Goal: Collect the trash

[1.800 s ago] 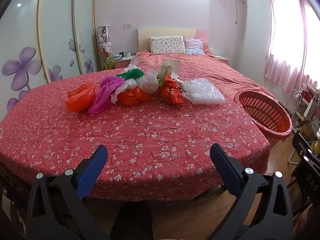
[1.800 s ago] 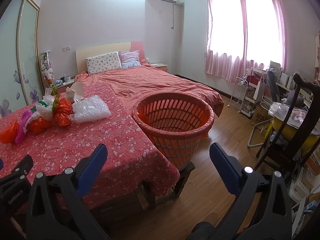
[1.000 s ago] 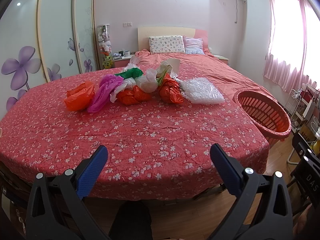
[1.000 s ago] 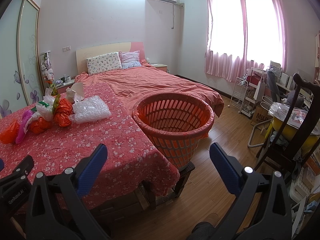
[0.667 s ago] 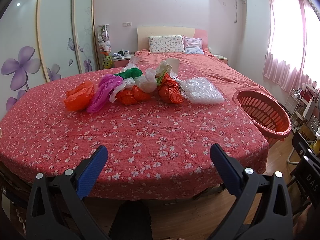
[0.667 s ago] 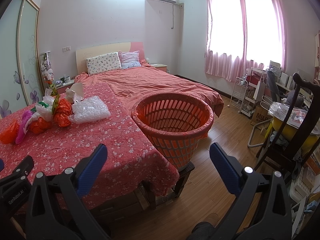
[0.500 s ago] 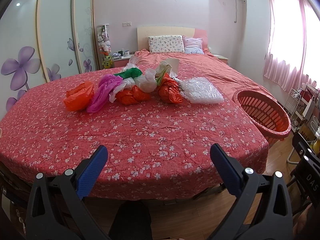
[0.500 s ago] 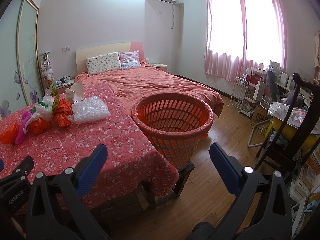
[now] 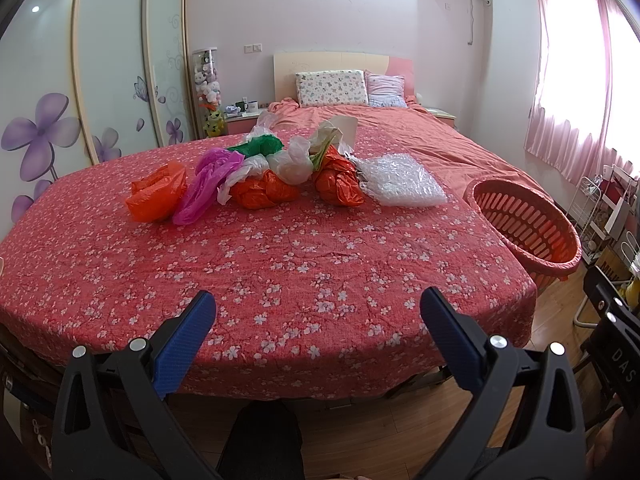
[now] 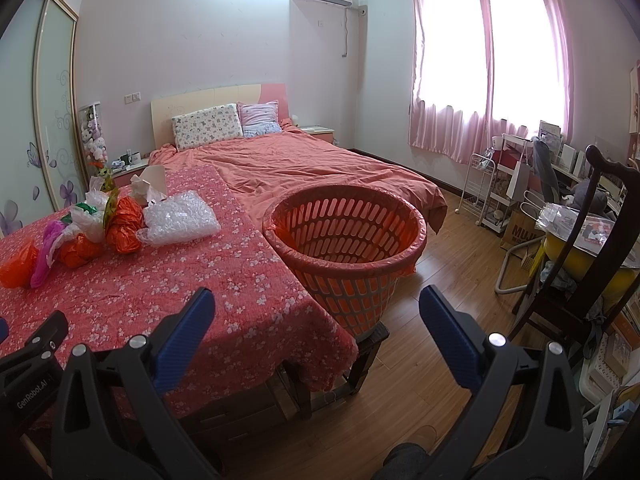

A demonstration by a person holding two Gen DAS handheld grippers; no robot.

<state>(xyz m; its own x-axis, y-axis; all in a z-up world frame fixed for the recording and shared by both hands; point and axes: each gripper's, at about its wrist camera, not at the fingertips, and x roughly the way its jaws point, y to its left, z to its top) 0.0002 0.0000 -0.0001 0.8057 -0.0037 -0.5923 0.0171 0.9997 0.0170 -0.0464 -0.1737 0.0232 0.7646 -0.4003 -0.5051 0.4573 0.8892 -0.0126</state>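
Crumpled plastic bags lie in a row on the red floral tablecloth (image 9: pixel 280 264): an orange bag (image 9: pixel 158 198), a magenta bag (image 9: pixel 208 180), a green one (image 9: pixel 258 146), white ones (image 9: pixel 290 164), further orange bags (image 9: pixel 338 184) and a bubble-wrap sheet (image 9: pixel 400 182). A red slatted basket (image 10: pixel 346 236) stands off the table's right edge, empty inside as far as I see. My left gripper (image 9: pixel 316 324) is open and empty, short of the table's near edge. My right gripper (image 10: pixel 316 320) is open and empty, facing the basket.
A bed (image 10: pixel 312 168) with a coral cover lies behind the table. A dark wooden chair (image 10: pixel 592 248) and cluttered shelves (image 10: pixel 516 184) stand at the right. Wardrobe doors (image 9: pixel 112 72) line the left wall. The floor (image 10: pixel 452 248) is wood.
Both views have barely shifted; the left view drifted slightly. Nothing was taken hold of or let go.
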